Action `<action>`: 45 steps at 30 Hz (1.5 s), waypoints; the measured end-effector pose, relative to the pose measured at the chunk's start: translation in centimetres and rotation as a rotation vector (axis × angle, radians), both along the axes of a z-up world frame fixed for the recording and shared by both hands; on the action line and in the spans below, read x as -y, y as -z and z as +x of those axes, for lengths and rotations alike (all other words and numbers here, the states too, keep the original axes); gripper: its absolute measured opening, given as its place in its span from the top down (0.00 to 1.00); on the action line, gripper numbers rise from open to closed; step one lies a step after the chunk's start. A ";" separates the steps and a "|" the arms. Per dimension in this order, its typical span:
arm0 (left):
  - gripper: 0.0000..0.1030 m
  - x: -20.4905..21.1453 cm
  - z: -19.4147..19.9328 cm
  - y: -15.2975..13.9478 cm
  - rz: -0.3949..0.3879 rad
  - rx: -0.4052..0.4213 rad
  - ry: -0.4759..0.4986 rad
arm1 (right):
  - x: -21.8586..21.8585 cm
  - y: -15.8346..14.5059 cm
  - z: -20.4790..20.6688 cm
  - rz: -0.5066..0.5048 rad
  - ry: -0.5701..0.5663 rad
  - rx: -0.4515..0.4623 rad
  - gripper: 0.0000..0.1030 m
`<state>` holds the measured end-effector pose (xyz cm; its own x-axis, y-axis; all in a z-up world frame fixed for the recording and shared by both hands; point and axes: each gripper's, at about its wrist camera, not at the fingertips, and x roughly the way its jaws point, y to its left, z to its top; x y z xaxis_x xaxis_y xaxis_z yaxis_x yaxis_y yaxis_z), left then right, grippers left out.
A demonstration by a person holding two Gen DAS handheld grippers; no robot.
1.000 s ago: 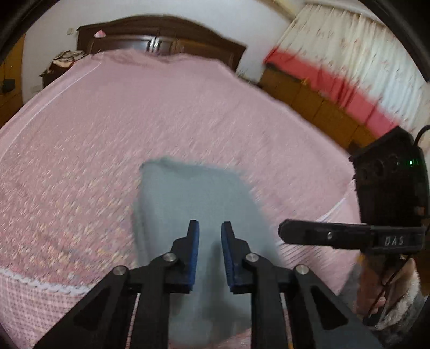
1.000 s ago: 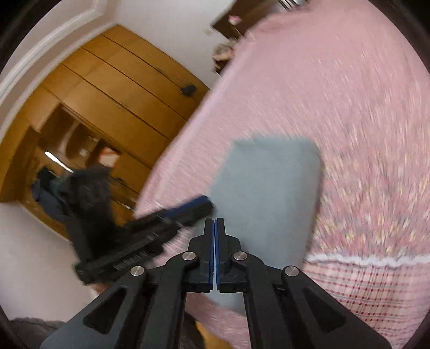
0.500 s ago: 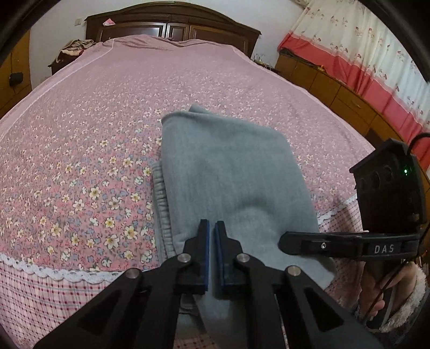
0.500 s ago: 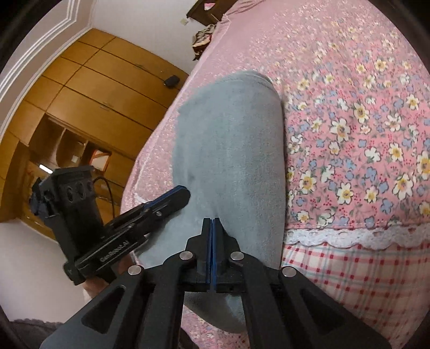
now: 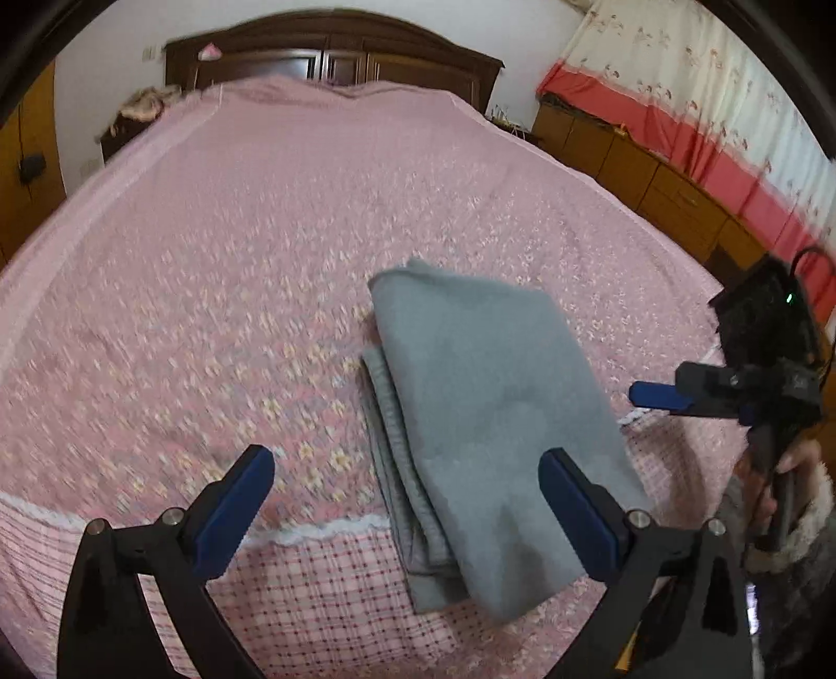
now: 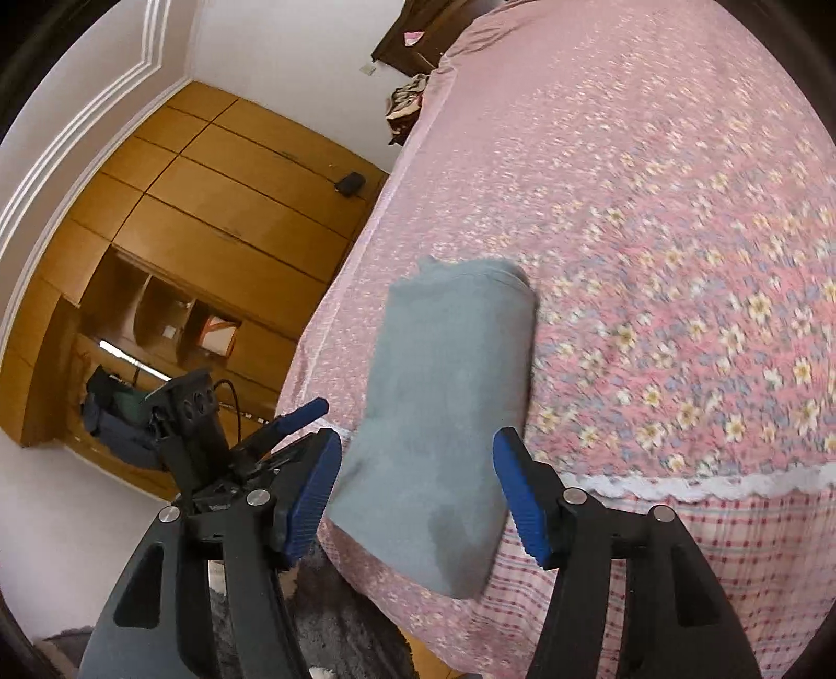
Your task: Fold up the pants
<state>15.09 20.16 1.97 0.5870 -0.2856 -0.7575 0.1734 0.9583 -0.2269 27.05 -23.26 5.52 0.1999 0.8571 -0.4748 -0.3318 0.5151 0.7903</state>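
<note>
The folded grey pants [image 5: 486, 412] are laid on the pink floral bed [image 5: 219, 271], their near end draped over its edge. The left tool [image 5: 405, 488] and right tool [image 6: 415, 478] are both held wide apart, nothing gripped

Wide bed [image 5: 251, 219] under a pink floral bedspread [image 6: 679, 235], trimmed near the front edge with a white lace band [image 5: 318, 530] and pink-and-white checked fabric [image 5: 324, 590] below it. Dark wooden headboard [image 5: 334, 49] at the far end. Lying directly on the bedspread, near the front edge: grey pants [image 5: 486, 407], folded into a compact rectangle (several layers stacked along their left side), lower end draped past the lace band onto the checked part. Seen from the right wrist view, same pants [image 6: 444, 418] close to the bed's left corner. Rest of the floral surface blurred.
</note>
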 end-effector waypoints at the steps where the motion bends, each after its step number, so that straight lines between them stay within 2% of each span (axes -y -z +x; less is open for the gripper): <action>1: 0.00 -0.3 0.1 0.5 -0.035 -0.023 -0.001 | -0.2 0.6 0.0 -0.021 -0.002 -0.010 0.39; 4: 0.00 -0.3 0.4 1.8 -0.103 -0.116 -0.007 | -1.5 2.3 0.5 -0.081 -0.024 -0.027 0.39; 6: 0.00 -0.4 0.9 3.4 -0.186 -0.189 0.017 | -2.0 2.7 0.8 -0.096 -0.036 -0.020 0.39; 11: 0.01 -0.7 1.3 3.5 -0.253 -0.143 0.072 | -3.3 2.7 2.9 -0.084 -0.056 -0.031 0.39; 13: 0.12 -0.3 2.1 2.9 -0.284 -0.130 0.120 | -3.9 2.8 3.9 -0.071 -0.063 -0.029 0.39; 15: 0.15 0.3 3.0 2.5 -0.281 -0.122 0.149 | -4.9 2.8 5.3 -0.060 -0.070 -0.023 0.39; 18: 0.15 1.4 4.8 3.1 -0.227 -0.110 0.151 | -6.1 3.2 7.2 -0.038 -0.067 -0.016 0.39; 23: 0.15 0.8 7.0 4.3 -0.290 -0.094 0.143 | -8.9 4.1 9.9 -0.030 -0.085 0.011 0.39; 24: 0.17 0.3 7.2 4.2 -0.299 -0.098 0.135 | -9.1 4.1 9.9 -0.028 -0.085 0.021 0.39; 28: 0.22 -2.0 5.8 3.9 -0.308 -0.143 0.077 | -8.3 4.3 8.7 0.017 -0.081 0.066 0.41; 31: 0.22 -2.1 3.8 4.0 -0.305 -0.233 0.125 | -8.7 4.4 8.8 0.032 -0.074 0.074 0.42; 34: 0.20 -2.1 3.9 4.1 -0.296 -0.297 0.158 | -9.0 4.3 8.6 0.017 -0.067 0.085 0.42; 36: 0.14 -2.0 3.7 4.4 -0.348 -0.353 0.213 | -9.0 4.3 8.3 0.017 -0.062 0.093 0.42; 39: 0.05 -1.4 4.2 5.0 -0.446 -0.387 0.282 | -8.4 4.6 7.3 0.029 -0.054 0.121 0.42; 42: 0.05 -2.3 6.9 5.2 -0.599 -0.349 0.269 | -7.8 5.1 6.7 0.057 -0.052 0.146 0.42; 44: 0.06 -3.1 9.4 5.0 -0.679 -0.300 0.234 | -7.4 5.3 6.6 0.077 -0.050 0.148 0.42; 45: 0.07 -3.3 10.1 4.9 -0.694 -0.272 0.218 | -7.2 5.4 6.6 0.084 -0.048 0.147 0.42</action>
